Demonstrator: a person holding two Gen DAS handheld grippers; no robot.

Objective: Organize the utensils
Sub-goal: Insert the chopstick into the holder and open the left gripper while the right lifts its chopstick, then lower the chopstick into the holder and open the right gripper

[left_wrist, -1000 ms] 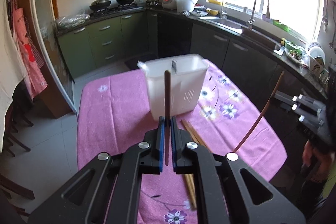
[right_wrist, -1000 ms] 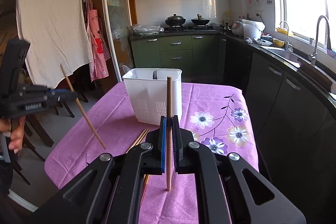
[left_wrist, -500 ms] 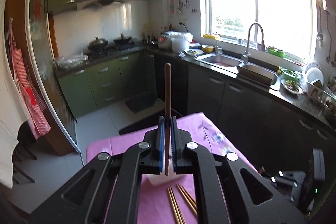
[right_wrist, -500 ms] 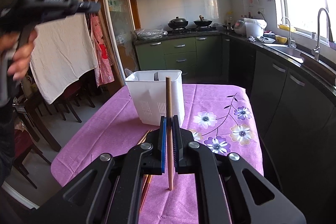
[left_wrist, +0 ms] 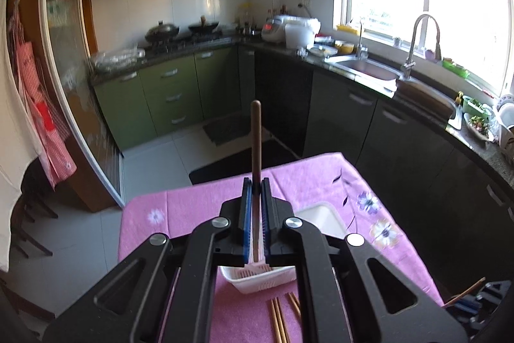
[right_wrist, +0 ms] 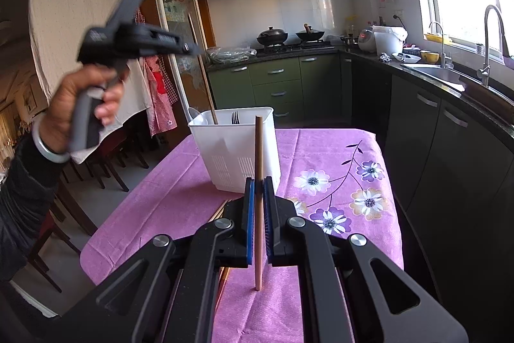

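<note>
My left gripper (left_wrist: 256, 186) is shut on a dark brown chopstick (left_wrist: 256, 143) that stands upright between its blue pads. It hangs above the white utensil holder (left_wrist: 261, 280). In the right wrist view a hand holds the left gripper (right_wrist: 192, 48) high at the left, and its chopstick (right_wrist: 205, 85) slants down with the lower end inside the holder (right_wrist: 237, 156). A fork (right_wrist: 235, 117) and a white spoon (right_wrist: 194, 114) stand in the holder. My right gripper (right_wrist: 258, 182) is shut on a light wooden chopstick (right_wrist: 258, 156), low over the table in front of the holder.
The table (right_wrist: 321, 147) has a pink flowered cloth. Loose chopsticks (left_wrist: 279, 320) lie on it near the holder's front. Dark cabinets and a sink counter (right_wrist: 449, 76) run along the right; chairs (right_wrist: 96, 163) stand at the left.
My left gripper has risen and moved forward over the holder, and its chopstick's lower end now sits inside the holder. The right gripper has stayed put.
</note>
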